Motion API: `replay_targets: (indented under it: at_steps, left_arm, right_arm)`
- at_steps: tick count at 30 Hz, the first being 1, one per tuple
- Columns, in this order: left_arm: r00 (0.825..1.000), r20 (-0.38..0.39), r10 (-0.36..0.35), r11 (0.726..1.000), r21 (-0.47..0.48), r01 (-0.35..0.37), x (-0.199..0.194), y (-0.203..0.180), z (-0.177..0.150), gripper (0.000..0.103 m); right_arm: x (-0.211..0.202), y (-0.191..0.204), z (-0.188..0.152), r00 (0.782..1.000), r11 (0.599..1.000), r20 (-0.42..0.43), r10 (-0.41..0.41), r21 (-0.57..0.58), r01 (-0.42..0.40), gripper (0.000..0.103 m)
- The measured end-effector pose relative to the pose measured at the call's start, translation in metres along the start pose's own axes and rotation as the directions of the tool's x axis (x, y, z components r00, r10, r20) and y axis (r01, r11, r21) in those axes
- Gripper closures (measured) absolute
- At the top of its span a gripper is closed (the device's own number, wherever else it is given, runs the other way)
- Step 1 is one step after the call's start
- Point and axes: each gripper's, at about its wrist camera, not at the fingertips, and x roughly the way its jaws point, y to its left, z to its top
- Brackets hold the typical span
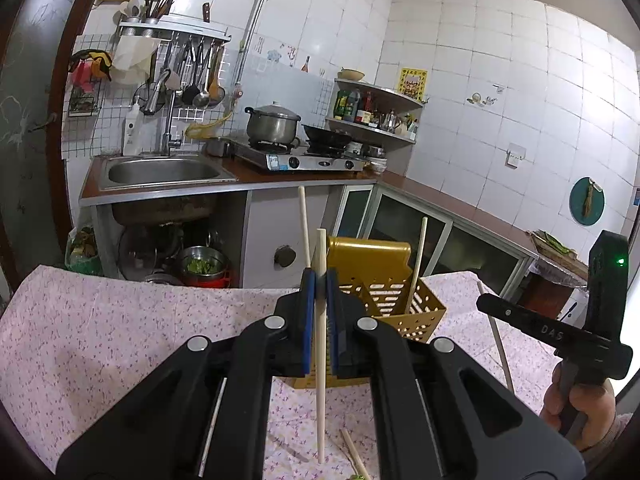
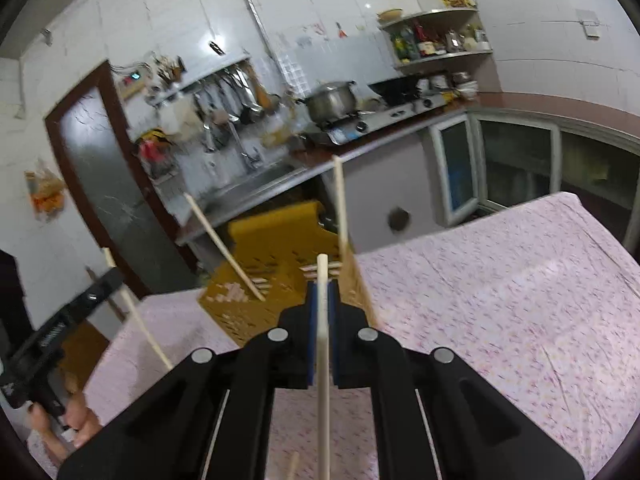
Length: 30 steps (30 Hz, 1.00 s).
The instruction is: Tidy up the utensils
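Note:
A gold perforated utensil holder (image 1: 384, 292) stands on the table with the pink floral cloth (image 1: 120, 320); two chopsticks (image 1: 416, 264) lean in it. My left gripper (image 1: 320, 280) is shut on a pale chopstick (image 1: 320, 360), held upright just in front of the holder. My right gripper (image 2: 323, 292) is shut on another chopstick (image 2: 323, 360), also upright and close to the holder (image 2: 280, 280). The right gripper body shows at the right of the left wrist view (image 1: 560, 332). Loose chopsticks (image 1: 352, 456) lie on the cloth below the left gripper.
Beyond the table is a kitchen counter with a steel sink (image 1: 160, 170), a gas stove (image 1: 300, 158) with a pot (image 1: 272, 122) and a wok, and a corner shelf of bottles (image 1: 372, 108). A dark door (image 2: 108, 184) is on the left.

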Motion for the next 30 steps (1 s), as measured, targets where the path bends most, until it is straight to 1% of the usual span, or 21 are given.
replay_targets:
  at_steps: [2, 4, 7, 9, 11, 14, 16, 19, 22, 25, 26, 30]
  left_arm:
    - [1.000, 0.006, -0.004, 1.000, 0.000, 0.004, -0.001, -0.002, 0.003, 0.099]
    - [1.000, 0.012, -0.007, 1.000, 0.003, 0.007, -0.001, -0.004, 0.005, 0.099]
    - [1.000, 0.015, -0.012, 1.000, 0.011, 0.012, -0.002, -0.008, 0.010, 0.099]
    - [1.000, 0.021, -0.015, 1.000, 0.018, 0.015, -0.003, -0.011, 0.015, 0.099]
    - [0.999, 0.036, -0.019, 0.999, 0.027, 0.018, -0.005, -0.015, 0.024, 0.099]
    - [0.998, 0.059, -0.023, 0.999, 0.040, 0.020, -0.006, -0.021, 0.038, 0.099]
    - [0.997, 0.076, -0.025, 0.998, 0.055, 0.020, -0.004, -0.027, 0.051, 0.099]
    - [0.994, 0.107, -0.029, 0.997, 0.079, 0.020, -0.004, -0.035, 0.068, 0.099]
    - [0.989, 0.145, -0.030, 0.995, 0.094, 0.016, -0.003, -0.041, 0.085, 0.099]
    - [0.984, 0.177, -0.037, 0.996, 0.089, 0.022, -0.001, -0.046, 0.102, 0.099]
    - [0.981, 0.188, -0.039, 0.996, 0.091, 0.022, 0.000, -0.047, 0.106, 0.099]
    - [0.973, 0.229, -0.038, 0.992, 0.128, 0.009, 0.006, -0.056, 0.121, 0.099]
  right_arm:
    - [0.002, -0.002, 0.003, 1.000, 1.000, 0.001, 0.013, 0.005, -0.013, 0.097]
    - [0.000, -0.002, 0.004, 1.000, 1.000, 0.015, 0.002, -0.011, -0.002, 0.097]
    - [-0.006, -0.004, 0.005, 0.999, 0.999, 0.024, 0.045, 0.011, -0.045, 0.097]
    - [-0.007, -0.004, 0.007, 0.999, 0.999, 0.035, 0.042, 0.007, -0.042, 0.097]
    - [-0.010, 0.000, 0.012, 0.998, 1.000, 0.067, 0.022, -0.020, -0.021, 0.097]
    - [-0.013, 0.005, 0.026, 0.994, 0.999, 0.103, 0.031, -0.032, -0.027, 0.097]
    - [-0.018, 0.011, 0.040, 0.986, 0.998, 0.164, 0.038, -0.050, -0.031, 0.097]
    - [-0.020, 0.019, 0.057, 0.978, 0.997, 0.202, 0.042, -0.077, -0.027, 0.097]
    - [-0.022, 0.027, 0.073, 0.962, 0.994, 0.269, 0.046, -0.104, -0.019, 0.097]
    - [-0.025, 0.033, 0.089, 0.932, 0.994, 0.357, 0.064, -0.104, -0.029, 0.097]
    - [-0.025, 0.036, 0.093, 0.926, 0.994, 0.371, 0.066, -0.104, -0.029, 0.097]
    - [-0.020, 0.046, 0.111, 0.887, 0.994, 0.457, 0.064, -0.107, -0.017, 0.097]
